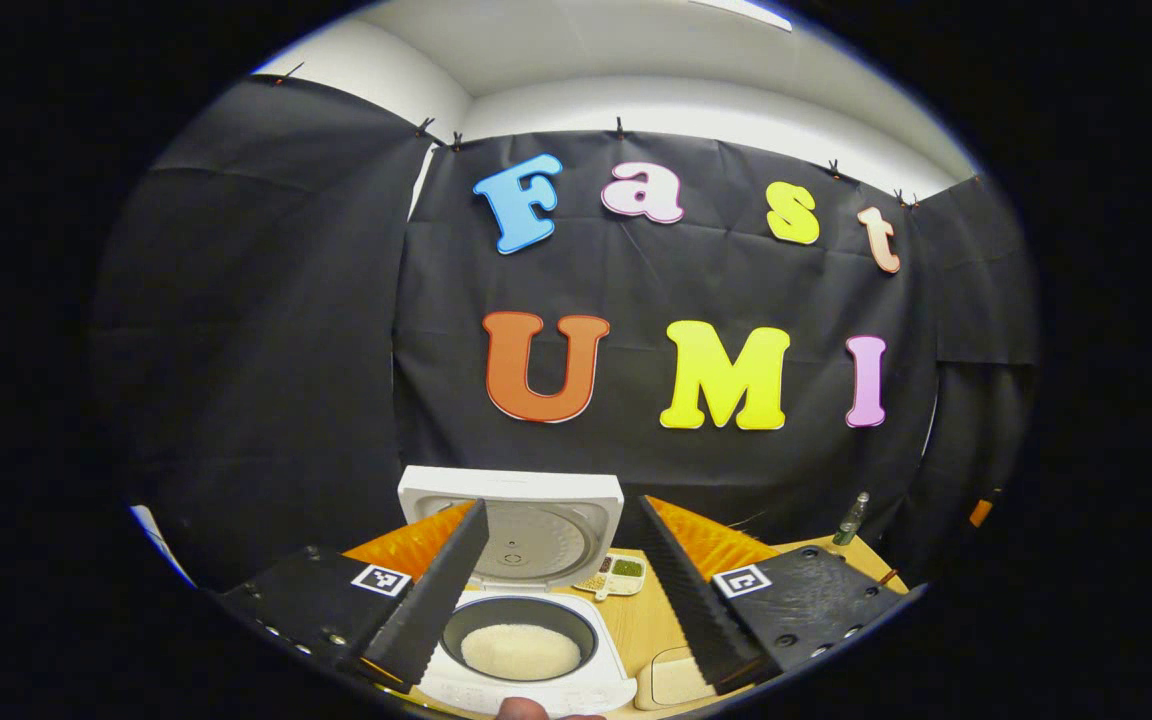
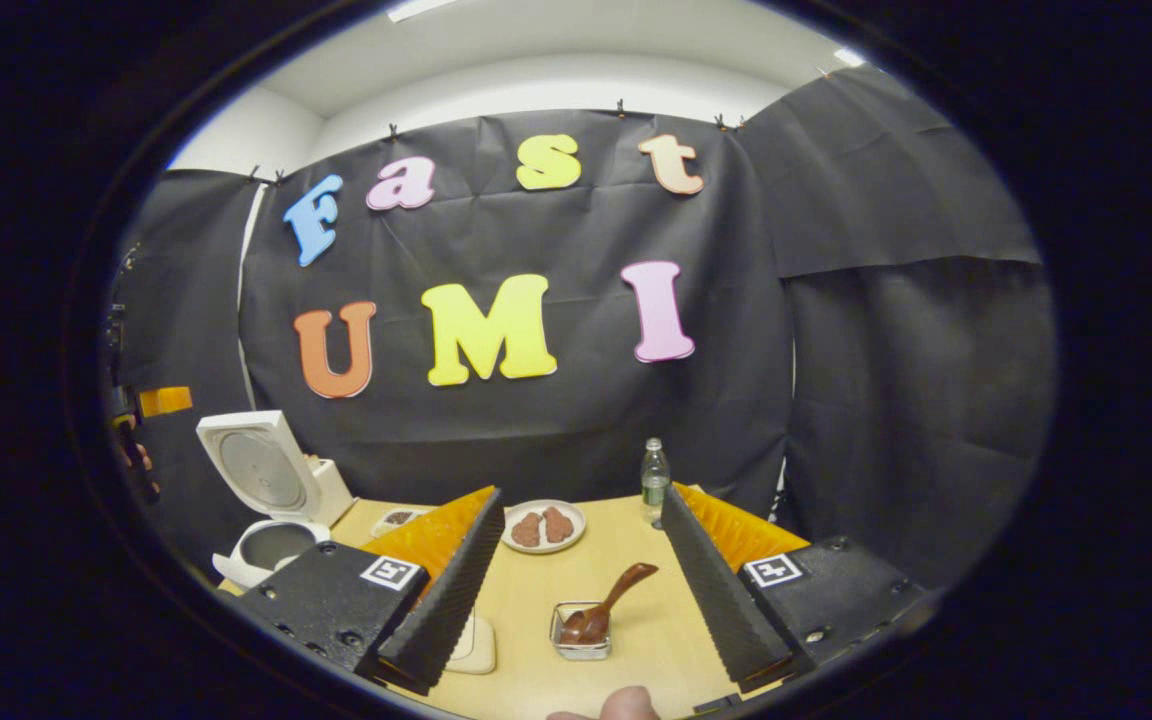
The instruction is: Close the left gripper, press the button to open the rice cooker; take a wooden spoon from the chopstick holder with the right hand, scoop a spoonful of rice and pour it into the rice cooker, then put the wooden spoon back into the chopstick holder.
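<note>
Cooker stood lid-up w/ rice in pot, spoon bowl-down in holder on bench, handle tilted up-right toward far edge; left gripper & right gripper jaws both wide apart, holding nothing.

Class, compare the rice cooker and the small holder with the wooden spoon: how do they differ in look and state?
The rice cooker is white with its lid raised; the holder is small, clear-looking and lidless. The rice cooker's dark pot holds white rice; the holder holds a leaning wooden spoon. Both stand on the wooden table.
</note>
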Motion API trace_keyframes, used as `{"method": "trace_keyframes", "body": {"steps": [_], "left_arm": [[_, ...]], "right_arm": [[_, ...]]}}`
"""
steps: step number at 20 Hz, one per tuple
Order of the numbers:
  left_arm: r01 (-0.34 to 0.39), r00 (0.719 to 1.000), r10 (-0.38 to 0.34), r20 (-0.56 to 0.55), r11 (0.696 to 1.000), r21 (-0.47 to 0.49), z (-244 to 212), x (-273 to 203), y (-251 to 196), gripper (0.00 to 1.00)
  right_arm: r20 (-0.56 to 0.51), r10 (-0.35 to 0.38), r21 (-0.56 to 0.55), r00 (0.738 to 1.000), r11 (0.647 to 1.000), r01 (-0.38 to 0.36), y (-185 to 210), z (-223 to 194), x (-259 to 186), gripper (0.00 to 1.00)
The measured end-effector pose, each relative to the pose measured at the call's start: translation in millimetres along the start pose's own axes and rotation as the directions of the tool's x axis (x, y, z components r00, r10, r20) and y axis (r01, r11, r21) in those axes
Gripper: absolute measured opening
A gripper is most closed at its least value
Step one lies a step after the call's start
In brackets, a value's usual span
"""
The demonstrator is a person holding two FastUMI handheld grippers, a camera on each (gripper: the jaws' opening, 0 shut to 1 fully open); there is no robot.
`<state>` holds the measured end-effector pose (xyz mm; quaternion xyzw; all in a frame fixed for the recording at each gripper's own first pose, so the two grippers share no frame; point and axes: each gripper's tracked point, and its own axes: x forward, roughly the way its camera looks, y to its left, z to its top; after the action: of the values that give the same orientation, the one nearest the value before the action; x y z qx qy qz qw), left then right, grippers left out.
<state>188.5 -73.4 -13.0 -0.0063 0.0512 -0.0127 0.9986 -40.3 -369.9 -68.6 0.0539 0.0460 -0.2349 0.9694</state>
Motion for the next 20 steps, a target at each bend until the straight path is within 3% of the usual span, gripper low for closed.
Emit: {"method": "trace_keyframes", "body": {"steps": [7,12,20], "left_arm": [[0.021,0.999,-0.022,0.027,1.0,0.022,7,-32,-15,0.94],[0.001,0.999,-0.001,0.041,1.0,0.014,10,-41,-22,0.94],[-0.059,0.998,0.058,0.019,0.997,0.046,1,-47,-37,0.94]], "right_arm": [[-0.094,-0.009,0.024,0.996,1.0,0.011,-22,-51,7,0.98],[-0.173,-0.015,0.075,0.985,0.997,0.028,-37,-100,35,1.0],[-0.311,0.072,0.119,0.948,0.992,-0.036,-35,-178,101,1.0]]}}
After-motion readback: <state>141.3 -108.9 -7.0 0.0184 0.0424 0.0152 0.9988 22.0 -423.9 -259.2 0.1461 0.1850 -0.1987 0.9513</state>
